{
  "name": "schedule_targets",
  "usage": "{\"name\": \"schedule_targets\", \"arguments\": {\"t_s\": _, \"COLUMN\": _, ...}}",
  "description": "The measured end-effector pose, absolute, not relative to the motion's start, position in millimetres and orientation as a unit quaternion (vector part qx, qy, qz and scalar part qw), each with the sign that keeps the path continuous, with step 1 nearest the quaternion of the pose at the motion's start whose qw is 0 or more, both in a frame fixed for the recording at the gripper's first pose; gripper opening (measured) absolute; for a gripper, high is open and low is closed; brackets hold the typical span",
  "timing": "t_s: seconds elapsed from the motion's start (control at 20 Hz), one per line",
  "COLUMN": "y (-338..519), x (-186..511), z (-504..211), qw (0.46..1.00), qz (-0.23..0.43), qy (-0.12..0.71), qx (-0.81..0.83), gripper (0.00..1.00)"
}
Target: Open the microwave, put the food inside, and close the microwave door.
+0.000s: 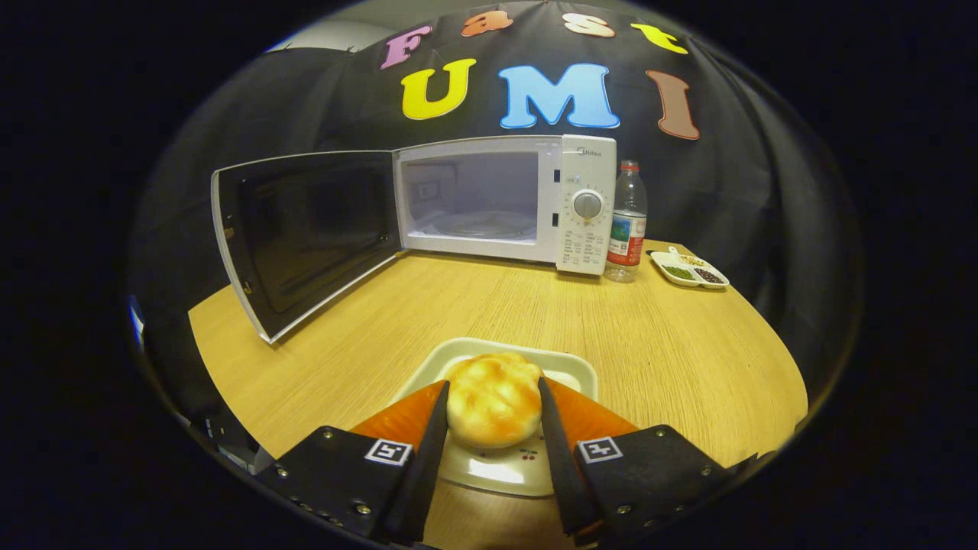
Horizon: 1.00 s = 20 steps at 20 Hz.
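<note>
Wooden worktop (367,344) carries an open microwave (474,202); nearer than it, the tool (493,405) grips a bun (493,397) over its plate (565,367), ready for loading.

Wooden table (688,351), black cloth wall (306,107)

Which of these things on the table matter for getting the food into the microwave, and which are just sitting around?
Job: microwave, its open door, bun gripped in the hand-held gripper, plate beneath.

Lying about: water bottle, small divided dish beside it.
</note>
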<state>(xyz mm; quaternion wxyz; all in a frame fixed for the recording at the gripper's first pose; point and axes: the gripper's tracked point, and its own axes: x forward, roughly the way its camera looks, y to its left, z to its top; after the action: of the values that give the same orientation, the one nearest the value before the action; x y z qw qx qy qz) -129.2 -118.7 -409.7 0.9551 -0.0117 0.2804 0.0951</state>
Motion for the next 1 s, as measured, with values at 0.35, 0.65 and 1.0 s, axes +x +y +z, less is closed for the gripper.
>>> {"name": "schedule_targets", "arguments": {"t_s": 0.35, "y": -75.2, "x": -73.7, "z": -366.5, "qw": 0.958, "qz": 0.131, "qy": 0.256, "qx": 0.001, "gripper": 0.64}}
{"name": "schedule_targets", "arguments": {"t_s": 0.65, "y": -29.7, "x": 13.7, "z": -344.1, "qw": 0.957, "qz": 0.137, "qy": 0.251, "qx": 0.036, "gripper": 0.64}}
{"name": "schedule_targets", "arguments": {"t_s": 1.0, "y": -5.5, "x": 120.5, "z": -361.3, "qw": 0.95, "qz": 0.073, "qy": 0.272, "qx": 0.137, "gripper": 0.64}}
